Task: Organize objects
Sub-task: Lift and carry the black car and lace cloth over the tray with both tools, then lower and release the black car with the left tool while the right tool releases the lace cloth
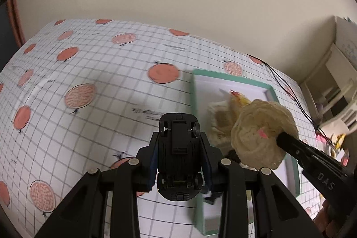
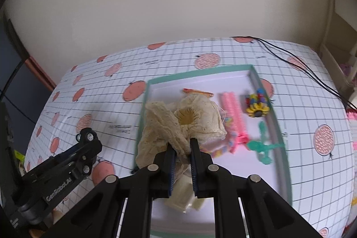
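My left gripper (image 1: 179, 141) is shut on a black toy car (image 1: 178, 124), belly toward the camera, held above the tablecloth just left of the tray. The right wrist view shows that gripper (image 2: 89, 144) and the car (image 2: 86, 136) at the lower left. My right gripper (image 2: 180, 145) is shut on a cream knitted cloth (image 2: 185, 117), bunched over the left part of the white, green-rimmed tray (image 2: 261, 81). In the left wrist view the cloth (image 1: 261, 133) hangs over the tray (image 1: 194, 90) from the right gripper (image 1: 282, 137).
The tray holds a pink comb-like piece (image 2: 232, 110), a sunflower clip (image 2: 257, 106), a green plastic piece (image 2: 263, 146) and an orange strip (image 2: 197, 92). Black cables (image 2: 290, 57) cross the grid-patterned tablecloth (image 1: 89, 81). White shelving (image 1: 330, 90) stands at the right.
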`<state>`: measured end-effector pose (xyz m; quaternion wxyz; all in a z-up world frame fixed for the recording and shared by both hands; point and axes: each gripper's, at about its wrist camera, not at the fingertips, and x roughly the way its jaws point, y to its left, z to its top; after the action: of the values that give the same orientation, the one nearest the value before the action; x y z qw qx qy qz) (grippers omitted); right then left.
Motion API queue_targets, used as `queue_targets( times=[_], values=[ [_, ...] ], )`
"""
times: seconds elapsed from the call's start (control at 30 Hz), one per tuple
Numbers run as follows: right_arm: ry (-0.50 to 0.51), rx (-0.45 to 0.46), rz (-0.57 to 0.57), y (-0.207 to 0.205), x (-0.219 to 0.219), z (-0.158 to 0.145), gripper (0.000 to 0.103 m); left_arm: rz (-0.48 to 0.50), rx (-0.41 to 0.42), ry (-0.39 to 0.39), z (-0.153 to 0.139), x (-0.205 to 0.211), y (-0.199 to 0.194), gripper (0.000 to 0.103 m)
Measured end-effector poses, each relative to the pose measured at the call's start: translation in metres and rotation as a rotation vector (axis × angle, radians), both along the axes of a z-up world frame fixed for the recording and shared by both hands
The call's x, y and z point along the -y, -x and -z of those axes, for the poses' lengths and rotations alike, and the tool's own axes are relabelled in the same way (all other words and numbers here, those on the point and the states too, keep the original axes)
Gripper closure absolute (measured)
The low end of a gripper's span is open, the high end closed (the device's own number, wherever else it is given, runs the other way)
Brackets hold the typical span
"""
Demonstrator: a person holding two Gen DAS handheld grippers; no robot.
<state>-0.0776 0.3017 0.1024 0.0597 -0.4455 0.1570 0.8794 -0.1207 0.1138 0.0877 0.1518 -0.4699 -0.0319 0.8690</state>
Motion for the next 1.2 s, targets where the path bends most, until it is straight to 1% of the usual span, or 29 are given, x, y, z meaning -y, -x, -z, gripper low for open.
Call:
queue_targets(
  times=[0.13,0.37,0.5,0.63,0.73,0.97,1.2],
  values=[
    [-0.002,0.01,0.043,-0.005,-0.016,0.004,0.09,0.056,-0.031,0.014,-0.002,-0.017,-0.005,0.068],
    [-0.009,0.018,0.107,-0.013,-0.036,0.008,0.09,0.111,-0.029,0.022,0.003,-0.041,-0.012,0.068],
    [-0.034,0.036,0.158,-0.017,-0.047,0.013,0.09,0.152,-0.026,0.028,0.008,-0.056,-0.015,0.068],
    [-0.022,0.048,0.191,-0.021,-0.058,0.019,0.09,0.184,-0.032,0.041,0.011,-0.068,-0.019,0.068],
    [-0.018,0.061,0.198,-0.022,-0.061,0.024,0.09,0.201,-0.021,0.033,0.015,-0.077,-0.02,0.068],
    [-0.019,0.101,0.191,-0.023,-0.06,0.036,0.089,0.207,0.008,0.035,0.026,-0.09,-0.021,0.068],
    [-0.021,0.136,0.192,-0.023,-0.059,0.044,0.088,0.213,0.024,0.045,0.03,-0.094,-0.022,0.068]
  ],
)
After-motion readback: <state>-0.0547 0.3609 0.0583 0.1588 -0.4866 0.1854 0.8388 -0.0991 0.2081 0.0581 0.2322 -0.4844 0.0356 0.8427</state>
